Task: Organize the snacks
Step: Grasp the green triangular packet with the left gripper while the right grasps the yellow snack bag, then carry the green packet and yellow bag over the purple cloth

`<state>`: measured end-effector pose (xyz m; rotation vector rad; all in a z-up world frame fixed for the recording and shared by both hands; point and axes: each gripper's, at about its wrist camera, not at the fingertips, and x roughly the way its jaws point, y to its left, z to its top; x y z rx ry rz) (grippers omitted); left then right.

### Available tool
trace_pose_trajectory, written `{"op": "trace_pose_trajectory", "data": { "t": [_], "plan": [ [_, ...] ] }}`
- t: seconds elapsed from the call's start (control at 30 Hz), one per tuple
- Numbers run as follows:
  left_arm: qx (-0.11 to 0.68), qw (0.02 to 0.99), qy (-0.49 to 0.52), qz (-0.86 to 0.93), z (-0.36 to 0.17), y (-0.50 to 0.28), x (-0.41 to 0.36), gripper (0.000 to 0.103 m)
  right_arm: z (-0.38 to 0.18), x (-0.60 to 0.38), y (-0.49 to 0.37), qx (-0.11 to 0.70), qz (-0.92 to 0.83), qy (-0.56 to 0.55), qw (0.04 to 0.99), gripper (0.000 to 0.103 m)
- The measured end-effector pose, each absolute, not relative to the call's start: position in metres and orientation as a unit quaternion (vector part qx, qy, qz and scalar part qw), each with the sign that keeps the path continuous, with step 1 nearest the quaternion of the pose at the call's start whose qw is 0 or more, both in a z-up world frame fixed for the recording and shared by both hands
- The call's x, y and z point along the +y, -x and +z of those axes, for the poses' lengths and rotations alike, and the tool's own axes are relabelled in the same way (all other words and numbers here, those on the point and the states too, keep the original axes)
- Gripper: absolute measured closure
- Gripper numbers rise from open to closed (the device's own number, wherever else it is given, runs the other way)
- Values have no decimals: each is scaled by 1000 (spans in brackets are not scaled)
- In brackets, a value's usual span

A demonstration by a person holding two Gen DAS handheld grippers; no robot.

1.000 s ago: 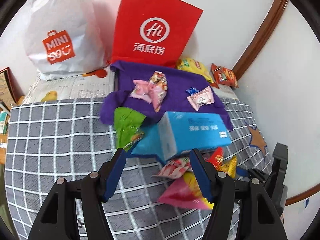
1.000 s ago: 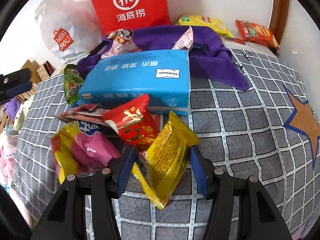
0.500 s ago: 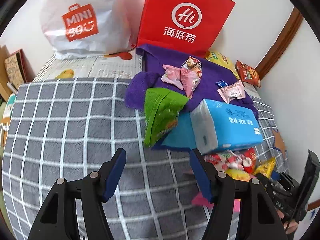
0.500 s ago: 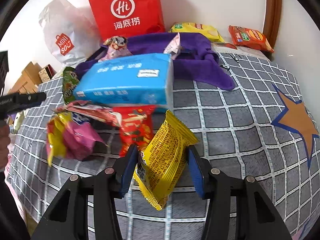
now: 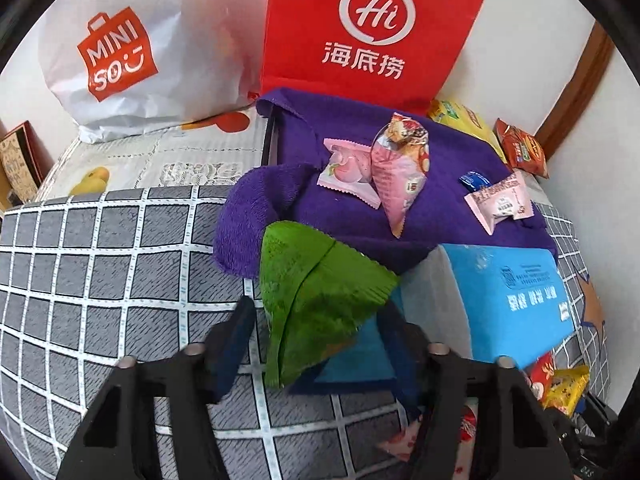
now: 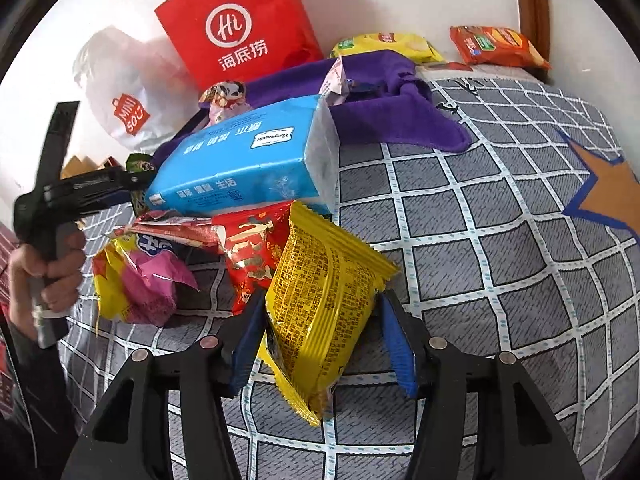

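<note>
A: Where is the green snack bag (image 5: 320, 300)?

B: Right between the fingers of the left gripper (image 5: 316, 344). It leans on the blue tissue pack (image 5: 508, 300), just past the fingertips. The jaws have just been closing on it. The left pad looks close to the bag, but I can't tell if both pads press it yet.

A: And the yellow snack bag (image 6: 324, 312)?

B: It sits between the fingers of the right gripper (image 6: 320, 344). There is a gap by the right pad, so it looks loose. Those jaws have just opened a bit.

A: What could go wrong?

B: The green bag is puffy and slippery. If the pads only pinch a corner, I think it could slide out. The right fingertip is also near the tissue pack, so it might get nudged.

A: What is different from a second ago?

B: Back then the green bag was far ahead of the left fingers. Now it is in between them. The yellow bag was already between the right fingers.
</note>
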<state>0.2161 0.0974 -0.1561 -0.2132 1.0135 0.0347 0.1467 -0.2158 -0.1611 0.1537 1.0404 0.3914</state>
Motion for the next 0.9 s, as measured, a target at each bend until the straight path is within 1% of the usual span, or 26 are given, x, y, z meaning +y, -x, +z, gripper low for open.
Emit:
{"op": "trace_pose_trajectory", "data": {
  "t": [0.1, 0.37, 0.67, 0.9],
  "plan": [
    [483, 870, 101, 12, -156, -215, 98, 65, -159, -216, -147, 500, 182, -76, 843, 51],
    [472, 876, 104, -4, -131, -179, 101, 65, -146, -225, -139, 499, 171, -97, 844, 54],
    [463, 875, 132, -40, -109, -126, 96, 65, -108, -227, -117, 468, 176, -77, 862, 54],
    [452, 883, 117, -58, -90, -105, 78, 65, -88, -225, -103, 445, 180, -82, 874, 54]
  ]
}}
